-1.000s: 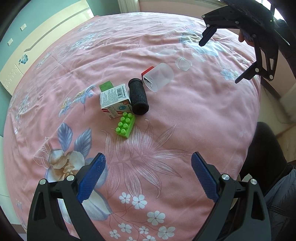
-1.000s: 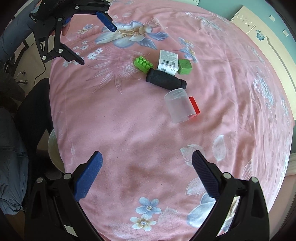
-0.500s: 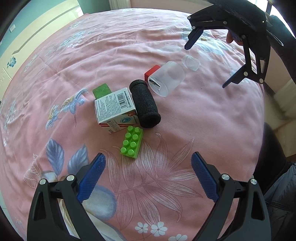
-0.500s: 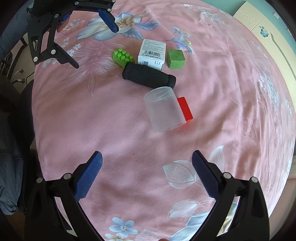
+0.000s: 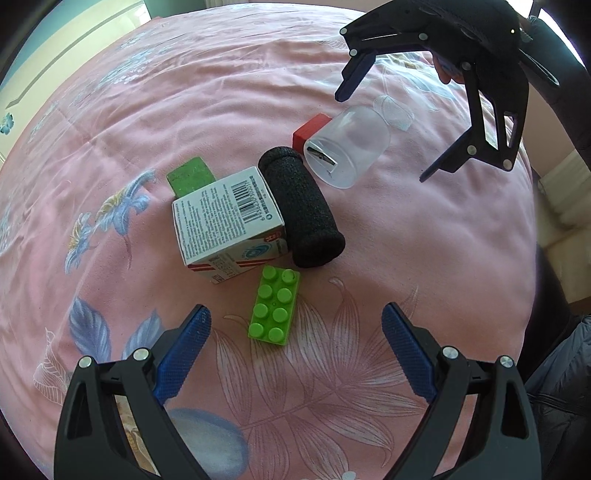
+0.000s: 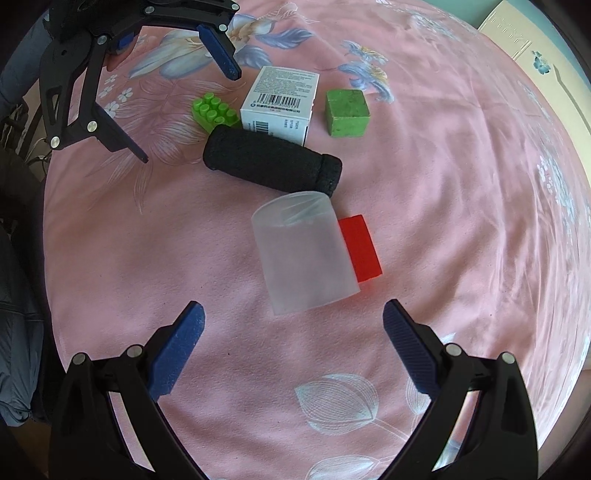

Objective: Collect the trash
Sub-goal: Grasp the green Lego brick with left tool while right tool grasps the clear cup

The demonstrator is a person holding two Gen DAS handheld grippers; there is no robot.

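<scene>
A small pile lies on the pink flowered cloth: a white carton with a barcode, a black foam roll, a clear plastic cup on its side, a red block, a green cube and a green studded brick. My left gripper is open and empty, just short of the green brick. My right gripper is open and empty, just short of the cup.
The cloth's edge drops off at the right in the left wrist view, with dark clothing beyond it. A pale cabinet stands past the far side. Each gripper shows in the other's view, the right gripper above the cup.
Both grippers have moved in toward the pile from opposite sides, so the objects look larger and nearer. Both stayed open. Nothing on the cloth has moved.
</scene>
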